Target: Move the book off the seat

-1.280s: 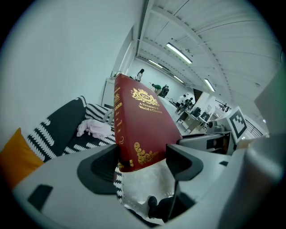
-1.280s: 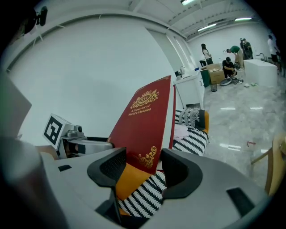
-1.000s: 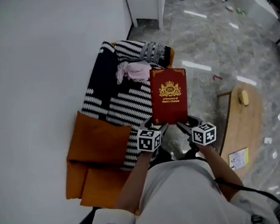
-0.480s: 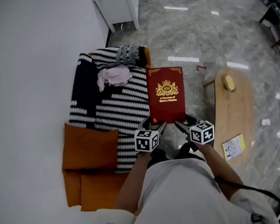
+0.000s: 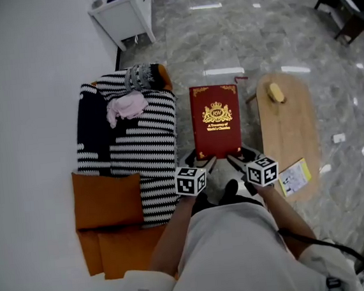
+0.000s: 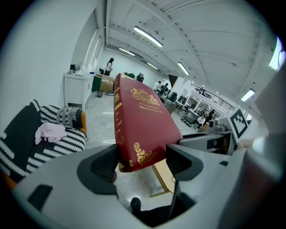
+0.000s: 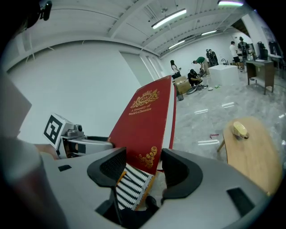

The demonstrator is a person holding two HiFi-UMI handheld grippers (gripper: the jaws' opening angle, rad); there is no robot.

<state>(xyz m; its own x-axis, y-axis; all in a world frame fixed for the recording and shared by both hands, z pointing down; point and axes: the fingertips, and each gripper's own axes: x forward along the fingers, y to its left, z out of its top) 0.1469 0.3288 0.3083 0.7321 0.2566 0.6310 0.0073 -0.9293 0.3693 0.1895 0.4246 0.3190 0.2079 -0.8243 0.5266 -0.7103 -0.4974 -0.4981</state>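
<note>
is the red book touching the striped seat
Apart. The head view shows a strip of floor between the book and the seat.

On your left, the orange seat [image 5: 106, 193] stands on the grey marble floor [image 5: 222, 35], along the white wall [image 5: 20, 125]. A black-and-white striped blanket [image 5: 147, 151] covers most of the seat, leaving bare orange cushion at your end. A crumpled pink cloth [image 5: 126, 107] lies on the blanket toward the far end, with a grey patterned knit piece [image 5: 140, 76] just beyond it.

On your right, a low oval wooden table [image 5: 289, 131] stands on the same floor. It carries a small yellow object [image 5: 275, 92] at its far end and a printed sheet [image 5: 294, 177] at its near edge.

Past the seat, a white cabinet [image 5: 123, 16] stands on the floor. A small white scrap [image 5: 339, 138] lies on the floor right of the table.
</note>
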